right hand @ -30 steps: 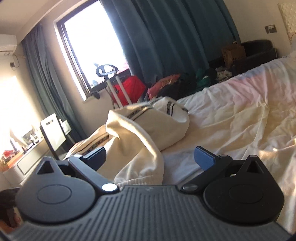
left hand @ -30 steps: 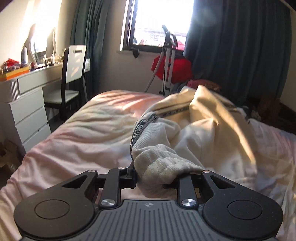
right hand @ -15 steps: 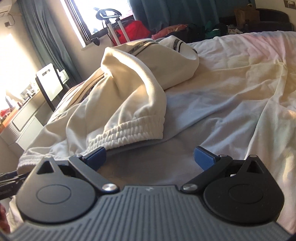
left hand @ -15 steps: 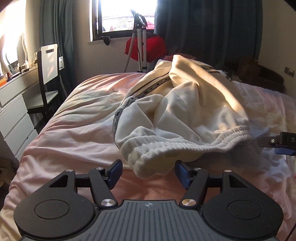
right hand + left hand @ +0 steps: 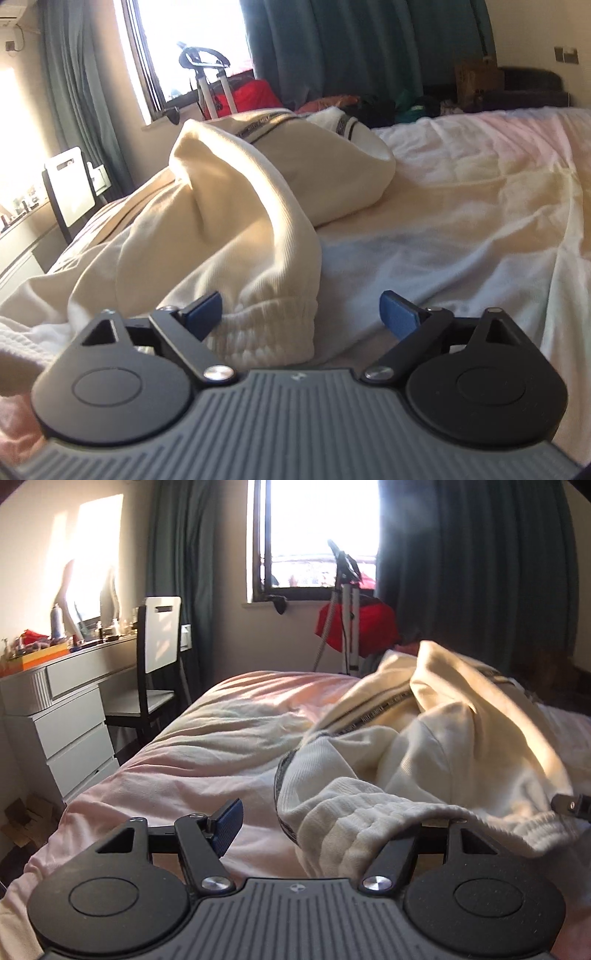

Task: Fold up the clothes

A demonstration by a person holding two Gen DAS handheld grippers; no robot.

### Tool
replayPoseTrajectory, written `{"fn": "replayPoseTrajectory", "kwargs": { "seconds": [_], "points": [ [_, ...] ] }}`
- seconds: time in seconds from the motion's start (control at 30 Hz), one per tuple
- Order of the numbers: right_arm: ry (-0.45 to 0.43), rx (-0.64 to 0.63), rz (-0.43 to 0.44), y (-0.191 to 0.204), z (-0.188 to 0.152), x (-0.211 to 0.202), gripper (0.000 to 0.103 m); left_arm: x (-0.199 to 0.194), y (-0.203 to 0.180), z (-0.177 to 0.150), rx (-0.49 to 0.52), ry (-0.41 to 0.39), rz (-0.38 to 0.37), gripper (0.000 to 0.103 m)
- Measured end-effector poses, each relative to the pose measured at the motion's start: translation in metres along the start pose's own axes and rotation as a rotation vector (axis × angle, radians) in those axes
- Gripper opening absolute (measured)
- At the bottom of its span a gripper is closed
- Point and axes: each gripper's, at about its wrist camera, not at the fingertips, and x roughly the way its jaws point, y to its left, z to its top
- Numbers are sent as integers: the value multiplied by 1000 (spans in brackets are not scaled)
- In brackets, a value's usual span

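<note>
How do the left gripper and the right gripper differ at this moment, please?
The left gripper has the cream garment's ribbed hem draped over its right finger; the right gripper has the elastic hem lying between its jaws, beside its left pad. The left jaws have just been opening, the right jaws closing. Both stand open, low over the bed.

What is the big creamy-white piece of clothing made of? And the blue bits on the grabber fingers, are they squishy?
The cream garment looks like thick, soft knit cotton, maybe fleece: matte, with fine ribbing and a puffy gathered elastic band. The blue pads on the right gripper look like matte rubber or soft plastic; whether they squish I can't tell. The bedsheet looks like thin, wrinkly woven cotton.
</note>
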Motion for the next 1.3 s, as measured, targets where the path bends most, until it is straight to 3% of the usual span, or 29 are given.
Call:
{"fn": "replayPoseTrajectory", "kwargs": {
  "seconds": [0.03,0.23,0.47,0.57,0.9,1.03,1.17,1.27,1.3],
  "points": [
    [-10,-31,-1,3,0,2,74,0,3,2,-20,-14,8,68],
    [13,9,70,7,9,-11,75,-11,25,16,-131,-84,26,68],
    [94,-18,159,18,0,-31,78,-3,58,17,-293,1,45,65],
    [128,-71,188,28,-5,-21,78,-1,72,14,-361,39,47,65],
    [204,-205,277,51,-20,-5,78,-5,75,15,-390,38,63,64],
    [170,-217,213,51,-20,-2,78,-5,72,15,-385,34,70,64],
    [159,-93,91,26,-15,13,78,-5,72,15,-401,28,59,64],
    [148,-73,103,19,-13,19,79,-7,70,17,-402,15,44,64],
    [143,-73,106,18,-12,21,73,-8,69,17,-398,10,40,64]
  ]
}}
